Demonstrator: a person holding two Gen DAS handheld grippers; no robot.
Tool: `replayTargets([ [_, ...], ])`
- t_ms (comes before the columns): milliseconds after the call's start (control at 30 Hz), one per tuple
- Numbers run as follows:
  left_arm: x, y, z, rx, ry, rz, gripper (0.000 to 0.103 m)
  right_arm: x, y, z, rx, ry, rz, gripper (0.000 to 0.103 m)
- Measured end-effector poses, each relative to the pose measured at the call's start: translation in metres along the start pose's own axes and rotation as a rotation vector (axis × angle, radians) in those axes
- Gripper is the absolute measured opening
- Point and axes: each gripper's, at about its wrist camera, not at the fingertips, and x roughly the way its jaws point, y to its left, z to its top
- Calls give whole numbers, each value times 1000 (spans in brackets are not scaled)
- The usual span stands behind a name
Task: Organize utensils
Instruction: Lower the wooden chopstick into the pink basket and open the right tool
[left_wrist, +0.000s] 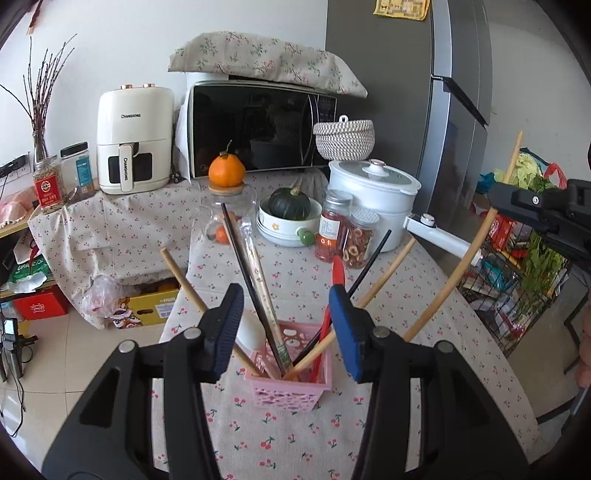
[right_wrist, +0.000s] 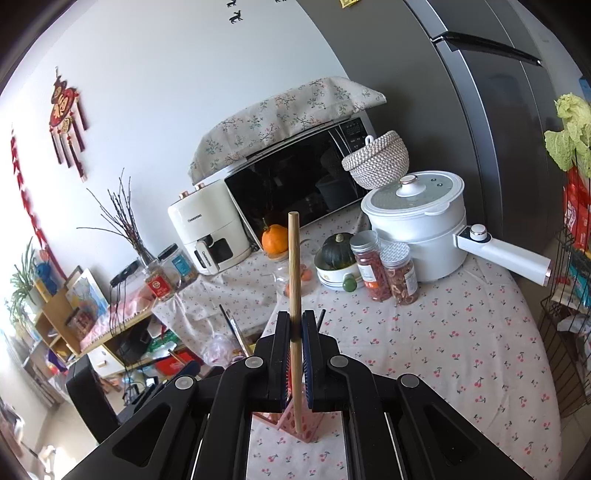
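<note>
A pink perforated basket (left_wrist: 291, 386) stands on the cherry-print tablecloth (left_wrist: 280, 443). It holds several utensils leaning outward: wooden chopsticks (left_wrist: 184, 280), black chopsticks (left_wrist: 240, 258), a red utensil (left_wrist: 338, 271) and a white spoon (left_wrist: 251, 328). My left gripper (left_wrist: 286, 326) is open just behind the basket, its blue pads (left_wrist: 345, 328) touching nothing. My right gripper (right_wrist: 295, 328) is shut on a long wooden chopstick (right_wrist: 294, 266), held nearly upright with its lower end down at the basket (right_wrist: 304, 424). That chopstick (left_wrist: 461, 266) and gripper also appear at the right of the left wrist view.
Behind the basket stand two spice jars (left_wrist: 334, 225), a bowl with a green squash (left_wrist: 288, 225), a glass jar topped by an orange (left_wrist: 227, 173) and a white pot (left_wrist: 373, 199) with a long handle. A microwave (left_wrist: 258, 129), fridge and wire rack (left_wrist: 517, 295) border the table.
</note>
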Motion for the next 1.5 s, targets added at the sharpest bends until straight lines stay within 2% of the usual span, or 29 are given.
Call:
replayTargets([
  [67,-4,4,-4,20,81,-13,69,0,7,1,-10,-9,20,6],
  [167,-10,13,-15,24,156,-46,76,-2,16,1,-35,-39,39,6],
  [333,-5,26,-26,8,256,-95,81,1,29,1,-52,-65,89,6],
  [567,11,38,-40,8,366,-93,82,27,51,-5,-98,-68,115,6],
  [733,14,43,-46,4,406,-96,82,64,64,-18,-144,-4,53,6],
  [967,17,46,-49,0,421,-108,82,99,65,-32,-171,71,-10,6],
  [1033,19,45,-48,3,416,-112,82,103,64,-35,-180,86,-7,7],
  [1100,20,42,-48,4,400,-122,82,106,63,-35,-174,114,33,9],
  [1233,22,39,-46,-4,379,-122,82,91,55,-26,-129,88,75,22],
  [1300,21,37,-45,-5,372,-125,82,79,49,-21,-88,60,88,38],
  [1333,20,37,-44,-5,369,-124,83,73,46,-19,-69,43,92,41],
  [1433,17,36,-44,-8,354,-112,87,52,39,-12,-44,1,83,51],
  [1500,14,37,-43,-23,343,-103,88,35,34,-9,-48,-34,55,65],
])
